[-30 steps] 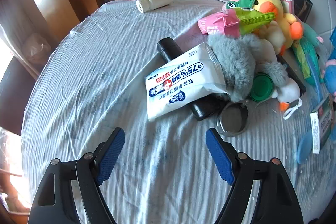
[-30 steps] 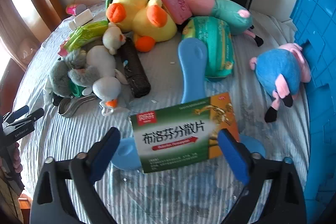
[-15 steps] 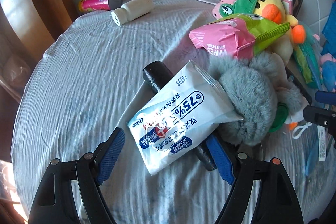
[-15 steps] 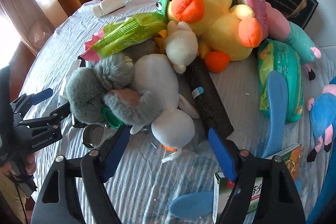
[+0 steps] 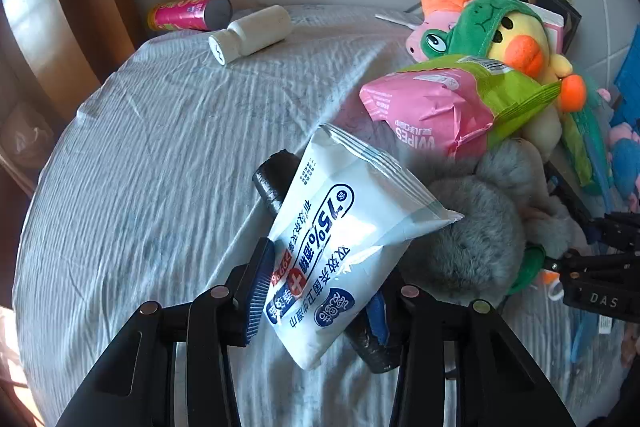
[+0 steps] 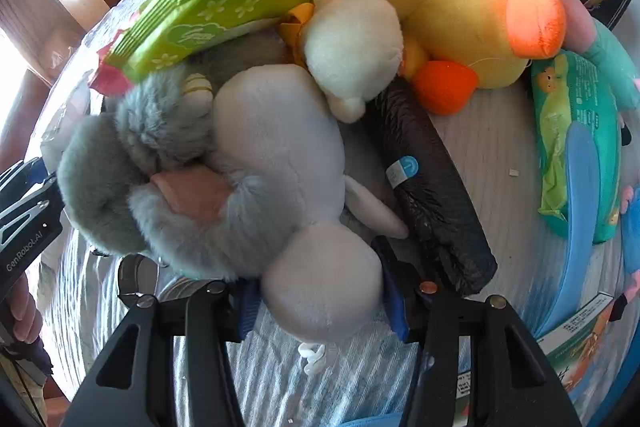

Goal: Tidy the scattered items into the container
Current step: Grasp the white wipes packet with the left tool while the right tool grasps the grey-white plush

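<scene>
The left gripper (image 5: 318,291) has its blue pads (image 5: 260,283) drawn in on the near end of a white wipes pack (image 5: 344,239), pinching it across its width; the pack slants up and away from the fingers, lying over a black roll (image 5: 276,183) and leaning against a grey furry toy (image 5: 472,227). It looks light and floppy, with a slick film skin, so I'd judge a hold on the plump body safer than on the thin crimped seam, which could slide out. The right gripper (image 6: 320,303) has closed its pads on the rounded end of a pale plush toy (image 6: 288,155), which bulges between them; soft stuffing like that will squash and give, so the grip probably needs to bite deep. That plush is tangled among the grey fur, a small cream toy (image 6: 352,51) and a second black roll (image 6: 432,187), and may drag its neighbours along. Beyond sit a yellow duck plush (image 6: 460,3), a green packet (image 6: 208,15), and, on the wrinkled grey cloth (image 5: 140,167), a white bottle (image 5: 252,35) and a pink can (image 5: 188,13). I cannot pick out the container with certainty.
</scene>
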Demonstrator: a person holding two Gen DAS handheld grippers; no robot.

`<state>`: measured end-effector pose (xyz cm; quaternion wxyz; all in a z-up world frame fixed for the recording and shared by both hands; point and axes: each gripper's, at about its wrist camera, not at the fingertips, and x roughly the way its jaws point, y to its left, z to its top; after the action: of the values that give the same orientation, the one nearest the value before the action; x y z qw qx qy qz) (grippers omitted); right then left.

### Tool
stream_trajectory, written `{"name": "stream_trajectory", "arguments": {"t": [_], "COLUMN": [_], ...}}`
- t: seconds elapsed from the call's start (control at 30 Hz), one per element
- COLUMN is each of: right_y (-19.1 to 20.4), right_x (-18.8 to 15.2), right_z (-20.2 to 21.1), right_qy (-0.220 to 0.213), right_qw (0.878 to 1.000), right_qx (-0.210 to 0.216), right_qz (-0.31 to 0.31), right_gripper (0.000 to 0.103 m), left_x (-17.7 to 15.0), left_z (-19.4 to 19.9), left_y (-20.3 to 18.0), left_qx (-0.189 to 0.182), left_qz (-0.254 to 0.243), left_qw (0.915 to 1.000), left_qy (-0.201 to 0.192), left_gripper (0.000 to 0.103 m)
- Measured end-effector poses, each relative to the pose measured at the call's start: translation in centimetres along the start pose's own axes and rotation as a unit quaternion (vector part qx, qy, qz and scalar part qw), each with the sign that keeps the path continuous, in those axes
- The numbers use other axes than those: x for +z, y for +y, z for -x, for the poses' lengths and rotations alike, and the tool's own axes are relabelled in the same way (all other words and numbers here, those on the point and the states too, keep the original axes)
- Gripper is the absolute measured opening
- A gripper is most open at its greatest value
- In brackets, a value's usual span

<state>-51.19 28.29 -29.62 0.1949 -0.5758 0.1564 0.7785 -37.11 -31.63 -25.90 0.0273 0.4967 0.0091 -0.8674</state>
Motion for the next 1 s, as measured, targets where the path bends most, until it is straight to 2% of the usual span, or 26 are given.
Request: {"name": "stream_trajectory", "arguments": {"t": [0.07,0.1,0.3,0.37,0.4,0.43,0.5,0.6,0.67,0.77,1.0], "right_y": [0.0,0.1,1.6,2.0,2.0,2.0,1.9,1.7,1.5,1.0,0.9], "right_x": [-1.1,-1.8,-6.8,-7.9,-8.2,-8.3,-8.5,-8.4,-8.1,-7.3,-4.8], "right_z": [0.8,1.1,1.6,1.8,1.9,2.1,2.6,3.7,4.6,5.3,5.0], "right_qy": [-0.001,0.0,0.025,0.017,0.019,0.017,0.011,-0.006,-0.02,-0.03,-0.04], "right_qw": [1.0,1.0,0.999,0.999,0.999,0.999,0.999,0.999,0.999,0.999,0.999], "right_qx": [0.008,0.014,0.04,0.033,0.037,0.041,0.045,0.044,0.044,0.035,0.023], "right_qz": [-0.003,-0.003,0.005,0.011,0.008,0.004,-0.002,-0.004,-0.008,-0.01,-0.011], "right_gripper": [0.05,0.05,0.05,0.05,0.05,0.05,0.053,0.058,0.067,0.067,0.066], "left_x": [-1.0,-1.6,-6.3,-7.4,-7.8,-8.3,-8.8,-9.2,-9.0,-8.2,-7.4], "left_z": [0.9,1.3,3.7,4.0,4.1,4.2,4.5,5.0,5.1,4.7,1.3], "left_y": [0.6,1.0,2.0,2.2,2.4,2.6,3.0,3.1,3.0,2.6,1.4], "left_qx": [0.003,0.003,0.019,0.017,0.014,0.013,0.015,0.016,0.016,0.011,0.016], "left_qz": [0.011,0.017,0.015,0.014,0.017,0.022,0.029,0.033,0.029,0.02,0.001], "left_qw": [0.9999,0.9998,0.9996,0.9996,0.9994,0.9993,0.9991,0.999,0.9993,0.9995,0.9986], "left_qy": [0.005,0.007,0.016,0.019,0.025,0.027,0.028,0.025,0.02,0.02,0.051], "left_gripper": [0.04,0.035,0.036,0.042,0.052,0.063,0.069,0.069,0.069,0.069,0.069]}}
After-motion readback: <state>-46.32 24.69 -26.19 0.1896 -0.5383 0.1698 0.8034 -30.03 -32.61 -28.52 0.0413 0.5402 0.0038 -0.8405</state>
